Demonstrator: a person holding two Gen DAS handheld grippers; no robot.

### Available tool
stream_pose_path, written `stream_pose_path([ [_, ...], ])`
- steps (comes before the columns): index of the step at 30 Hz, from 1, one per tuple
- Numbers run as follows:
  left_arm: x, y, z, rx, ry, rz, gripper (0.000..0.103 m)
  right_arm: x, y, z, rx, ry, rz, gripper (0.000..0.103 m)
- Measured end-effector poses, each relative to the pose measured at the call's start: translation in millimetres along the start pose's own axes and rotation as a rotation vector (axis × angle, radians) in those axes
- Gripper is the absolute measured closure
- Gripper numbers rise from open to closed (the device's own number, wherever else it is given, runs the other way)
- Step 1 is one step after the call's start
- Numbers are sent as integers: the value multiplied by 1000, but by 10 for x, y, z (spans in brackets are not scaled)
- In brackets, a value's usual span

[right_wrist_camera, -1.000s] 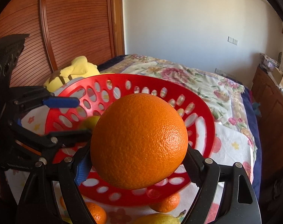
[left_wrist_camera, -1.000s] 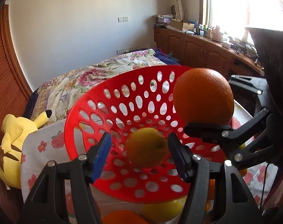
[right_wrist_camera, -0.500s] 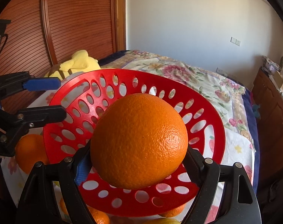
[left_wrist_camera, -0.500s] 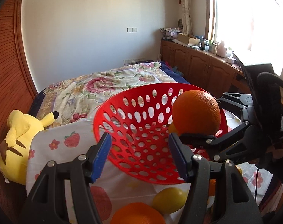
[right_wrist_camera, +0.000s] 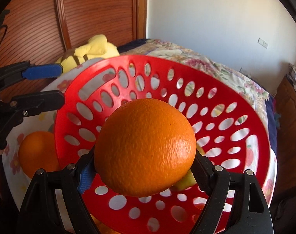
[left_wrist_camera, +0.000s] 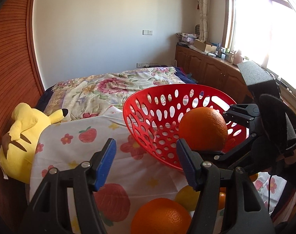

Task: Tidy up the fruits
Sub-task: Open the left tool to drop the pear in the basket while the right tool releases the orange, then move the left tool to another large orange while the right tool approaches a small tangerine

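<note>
Clamping a large orange (right_wrist_camera: 145, 147) between its two pads, the right gripper (right_wrist_camera: 146, 167) holds the fruit inside the mouth of a red perforated basket (right_wrist_camera: 245, 117), with the orange clear of the basket's floor in the left wrist view. The basket sits tilted on a white cloth printed with strawberries and flowers (left_wrist_camera: 69, 136), its open side turned toward both cameras. From the right wrist view a sliver of a yellow-green fruit (right_wrist_camera: 184, 183) shows just behind the held orange, low in the basket; what kind of fruit it is cannot be told. The left gripper (left_wrist_camera: 146, 163) stands beside the basket with its blue pads apart and nothing between them, the cloth showing through the gap. Below it, at the bottom edge of the left wrist view, a second orange (left_wrist_camera: 160, 216) lies on the cloth outside the basket, and a yellow lemon-like fruit (left_wrist_camera: 187, 197) lies just beside that orange, partly behind the left gripper's finger. A further bit of orange fruit (left_wrist_camera: 222, 198) peeks out to the right of that finger. A yellow plush toy (left_wrist_camera: 25, 136) rests at the cloth's far left edge against a slatted wooden headboard (left_wrist_camera: 9, 58). Behind the basket stretches a floral bedspread (left_wrist_camera: 108, 85), and along the window wall runs a low wooden cabinet (left_wrist_camera: 206, 70) cluttered with small items.
</note>
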State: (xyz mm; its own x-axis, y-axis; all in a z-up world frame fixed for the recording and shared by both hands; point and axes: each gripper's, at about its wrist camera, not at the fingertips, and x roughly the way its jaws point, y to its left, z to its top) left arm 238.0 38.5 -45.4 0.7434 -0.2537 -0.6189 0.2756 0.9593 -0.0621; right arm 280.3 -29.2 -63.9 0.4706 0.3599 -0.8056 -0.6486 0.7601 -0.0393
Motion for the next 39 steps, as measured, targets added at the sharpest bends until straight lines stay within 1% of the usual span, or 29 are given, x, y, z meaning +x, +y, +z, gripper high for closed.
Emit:
stream_pose_path([
  [10, -57, 28, -117, -20, 2, -8, 39, 20, 4, 28, 21, 5, -4, 17],
  [13, -90, 3, -162, -15, -4, -1, 39, 5, 10, 20, 36, -2, -6, 17],
  [16, -121, -20, -197, -15, -5, -7, 39, -63, 24, 25, 47, -30, -6, 16],
  [18, -155, -34, -217, -16, -5, -7, 39, -157, 48, 38, 51, -58, 4, 14],
  [20, -196, -46, -238, -19, -8, -8, 39, -280, 63, 40, 59, -91, -13, 14],
  [22, -236, -61, -265, -20, -11, -10, 38, -393, 44, 9, 82, -112, -6, 14],
  [28, -385, -166, -353, -10, -25, -23, 38, -810, 14, -251, 146, -172, -37, 14],
  [31, -466, -220, -412, -1, -34, -23, 35, -994, 39, -423, 177, -203, -62, 14],
  [34, -540, -264, -506, 2, -39, -23, 34, -1168, 75, -645, 207, -232, -87, 14],
  [39, -623, -300, -661, 1, -42, -6, 33, -1275, 146, -931, 244, -243, -117, 14],
])
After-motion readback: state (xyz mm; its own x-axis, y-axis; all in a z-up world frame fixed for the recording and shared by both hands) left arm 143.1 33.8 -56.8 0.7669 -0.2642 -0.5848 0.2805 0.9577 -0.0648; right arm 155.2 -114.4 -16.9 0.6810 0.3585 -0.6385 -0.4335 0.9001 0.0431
